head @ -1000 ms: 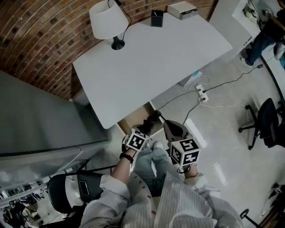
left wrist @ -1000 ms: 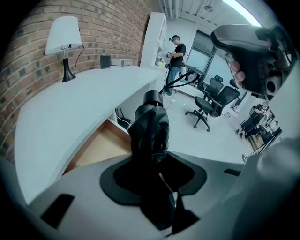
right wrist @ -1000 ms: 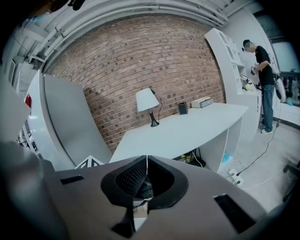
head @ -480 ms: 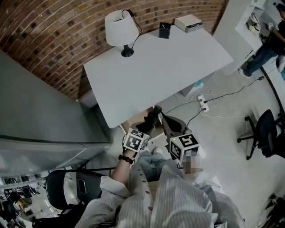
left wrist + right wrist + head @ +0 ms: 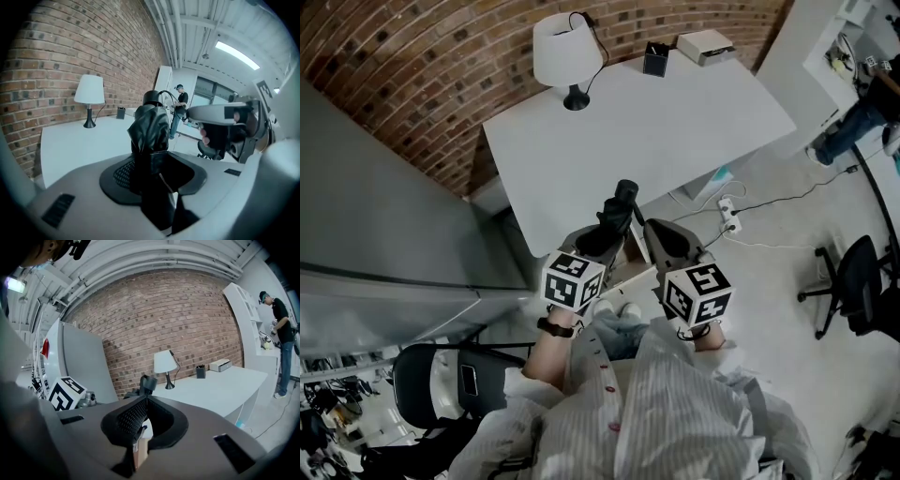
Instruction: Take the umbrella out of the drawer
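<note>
Black and folded tight, the umbrella (image 5: 150,133) stands upright between the jaws of the left gripper (image 5: 153,169), whose pads press on it from both sides. Only the left gripper view shows that clamp plainly. In the head view the same bundle sticks up past the gripper, over the near edge of the white desk (image 5: 675,122). It is clear of what looks like the pale drawer (image 5: 630,274) edge, which shows lower down between the two grippers.

The right gripper (image 5: 142,401) hangs just beside the left one. Its own view shows the jaws drawn together at the tips with nothing between them, and a bit of brown board (image 5: 139,453) shows through the gap below. That view also catches the left gripper's marker cube (image 5: 65,392) and the umbrella's top poking up beyond the jaws. Behind them is a tall grey cabinet (image 5: 79,357), which in the head view is only a grey slab at the left.

The head view alone gives the floor: a power strip (image 5: 727,199) with trailing cables, and an office chair (image 5: 853,267) at the right. At the desk's far side, against the brick wall (image 5: 412,66), stand a white-shaded lamp (image 5: 565,52), a black pen holder (image 5: 654,59) and a white box (image 5: 706,45). A person (image 5: 281,319) stands by shelving at the far right of the right gripper view.
</note>
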Demonstrator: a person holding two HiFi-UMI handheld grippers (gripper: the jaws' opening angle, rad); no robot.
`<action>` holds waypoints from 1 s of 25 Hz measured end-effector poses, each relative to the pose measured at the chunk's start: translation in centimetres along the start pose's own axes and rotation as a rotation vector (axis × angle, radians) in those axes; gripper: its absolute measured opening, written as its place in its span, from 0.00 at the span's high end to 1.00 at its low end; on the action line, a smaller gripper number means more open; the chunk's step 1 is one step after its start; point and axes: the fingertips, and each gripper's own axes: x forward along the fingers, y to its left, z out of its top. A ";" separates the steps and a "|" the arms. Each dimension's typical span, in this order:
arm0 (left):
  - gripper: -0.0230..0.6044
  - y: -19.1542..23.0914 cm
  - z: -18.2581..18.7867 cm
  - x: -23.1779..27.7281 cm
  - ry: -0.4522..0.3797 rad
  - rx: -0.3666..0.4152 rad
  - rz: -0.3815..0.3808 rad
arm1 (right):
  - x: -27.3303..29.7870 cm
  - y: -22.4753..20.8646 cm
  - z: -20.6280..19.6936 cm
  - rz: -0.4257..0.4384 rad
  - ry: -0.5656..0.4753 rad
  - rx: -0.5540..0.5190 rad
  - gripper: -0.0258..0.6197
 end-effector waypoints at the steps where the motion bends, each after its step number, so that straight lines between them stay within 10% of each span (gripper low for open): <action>1: 0.70 -0.2 0.9 -0.4 -0.023 0.003 -0.004 | -0.1 0.0 0.3 0.001 -0.004 -0.006 0.91; 25: 0.70 -3.2 10.2 -5.2 -0.241 0.110 -0.037 | 0.8 -0.3 2.1 0.010 -0.011 -0.048 0.91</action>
